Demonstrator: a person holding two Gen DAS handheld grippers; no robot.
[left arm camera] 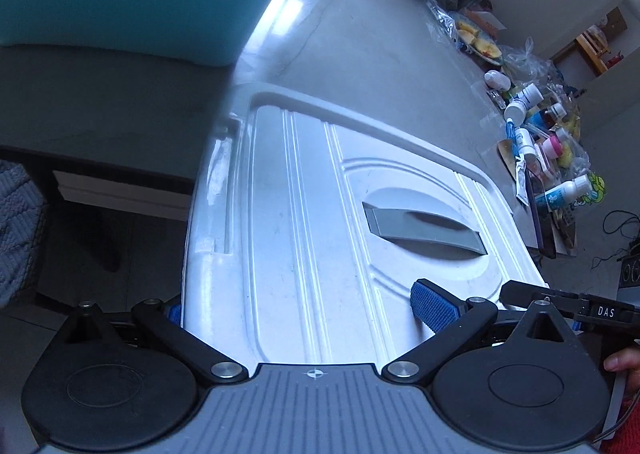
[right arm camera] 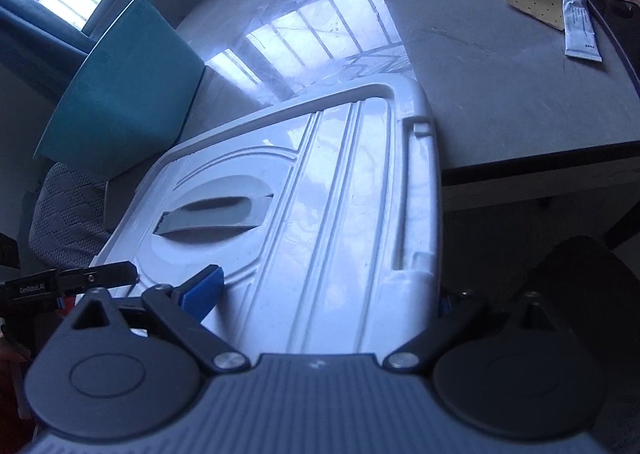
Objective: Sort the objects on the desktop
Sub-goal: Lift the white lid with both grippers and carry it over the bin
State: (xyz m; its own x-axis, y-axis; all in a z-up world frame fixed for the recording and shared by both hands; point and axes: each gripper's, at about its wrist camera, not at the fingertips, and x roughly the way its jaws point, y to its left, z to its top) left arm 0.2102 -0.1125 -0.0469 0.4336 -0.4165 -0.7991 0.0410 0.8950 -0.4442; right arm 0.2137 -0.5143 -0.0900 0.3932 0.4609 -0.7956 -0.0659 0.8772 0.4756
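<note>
I had the white storage-box lid (left arm camera: pixel 304 222) clamped at its near edge by both the left gripper (left arm camera: pixel 304 310) and right gripper (right arm camera: pixel 320 294), each closed across it above the table (right arm camera: pixel 500 66), seemingly carrying it, next needing a level, matched set-down.

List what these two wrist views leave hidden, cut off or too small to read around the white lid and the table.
- Left wrist: outer pad of the left claw sits under the white lid.
- Right wrist: the right claw has its far pad behind the lid's edge.
- Left wrist: labels on the bottles too small.
- Both: teal container cut off.
</note>
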